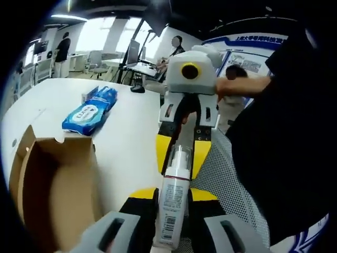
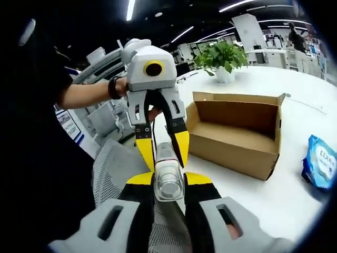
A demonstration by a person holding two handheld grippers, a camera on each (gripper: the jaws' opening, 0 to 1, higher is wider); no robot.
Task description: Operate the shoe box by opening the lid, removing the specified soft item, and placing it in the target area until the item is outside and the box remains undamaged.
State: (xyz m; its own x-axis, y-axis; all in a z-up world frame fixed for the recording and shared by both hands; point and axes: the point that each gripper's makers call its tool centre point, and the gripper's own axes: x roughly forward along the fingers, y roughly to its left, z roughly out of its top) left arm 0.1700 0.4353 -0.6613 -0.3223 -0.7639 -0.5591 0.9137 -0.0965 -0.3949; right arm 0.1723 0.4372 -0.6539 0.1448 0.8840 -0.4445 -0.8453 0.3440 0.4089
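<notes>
A white spray bottle with a printed label and clear cap is held between both grippers, off the table's edge over a mesh chair. My left gripper is shut on its labelled body. Facing it, my right gripper is shut on the cap end. The right gripper shows in the left gripper view with yellow fingers beside the nozzle. The left gripper shows in the right gripper view. The cardboard shoe box stands open on the white table, its inside looking bare.
A blue pack of wet wipes lies on the table beyond the box. A grey mesh chair is under the bottle. A potted plant stands at the table's far end. A person's arm holds the left gripper.
</notes>
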